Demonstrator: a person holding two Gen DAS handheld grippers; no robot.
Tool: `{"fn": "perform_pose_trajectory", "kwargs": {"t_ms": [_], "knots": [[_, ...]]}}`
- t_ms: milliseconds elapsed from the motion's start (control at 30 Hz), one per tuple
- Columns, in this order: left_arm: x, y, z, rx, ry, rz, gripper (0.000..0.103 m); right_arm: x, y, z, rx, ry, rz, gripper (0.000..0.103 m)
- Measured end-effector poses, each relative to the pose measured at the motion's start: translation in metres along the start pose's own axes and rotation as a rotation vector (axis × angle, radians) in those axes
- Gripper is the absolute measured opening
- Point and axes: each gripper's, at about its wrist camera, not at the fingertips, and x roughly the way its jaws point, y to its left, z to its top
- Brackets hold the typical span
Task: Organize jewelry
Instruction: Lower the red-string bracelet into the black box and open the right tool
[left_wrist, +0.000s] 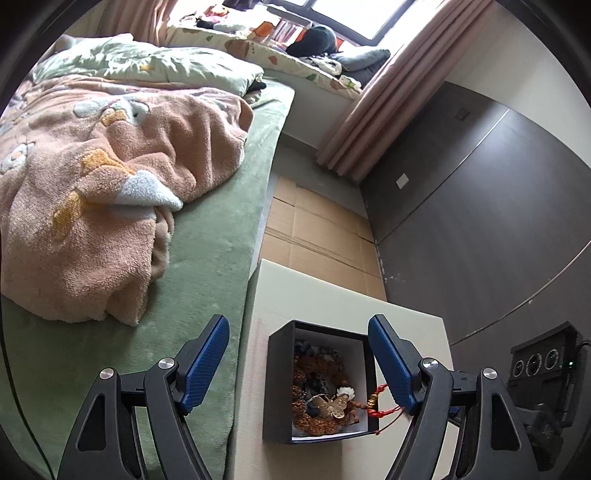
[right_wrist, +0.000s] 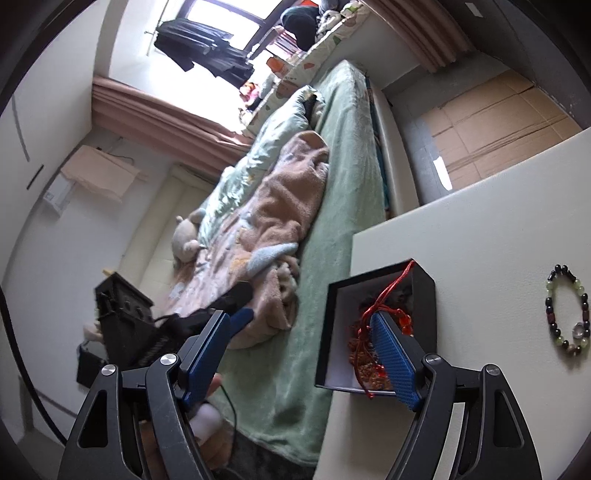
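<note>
1. My left gripper (left_wrist: 297, 363) has its fingers wide apart and holds nothing.
2. My right gripper (right_wrist: 306, 356) is wide too, and empty.
3. The box (left_wrist: 280, 380) sits on the worktop (left_wrist: 332, 302) by the bed (left_wrist: 207, 266), full of tangled beads, with a red cord (right_wrist: 388, 295) spilling over its rim.
4. The box lies just ahead, between my left fingers, so I think that hand is nearer.
5. A bracelet (right_wrist: 567, 308) lies flat on the worktop, off to the right of my right fingers, well apart from the box.
</note>
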Motion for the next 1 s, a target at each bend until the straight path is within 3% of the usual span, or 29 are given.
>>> {"fn": "perform_pose_trajectory", "kwargs": {"t_ms": [133,367,633,1000], "knots": [[0.001,0.001,0.001,-0.01,-0.001,0.0,0.078,0.014,-0.01,-0.005,0.0,0.073,-0.092,0.078],[0.008,-0.012,-0.005,0.014,0.014,-0.005,0.078,0.001,-0.017,-0.009,-0.017,0.082,-0.11,0.078],[0.02,-0.04,-0.018,0.086,0.038,-0.015,0.078,-0.052,-0.043,-0.006,0.057,-0.034,-0.138,0.078],[0.046,-0.093,-0.047,0.253,0.086,-0.037,0.077,-0.123,-0.092,-0.002,0.187,-0.149,-0.322,0.078]]}}
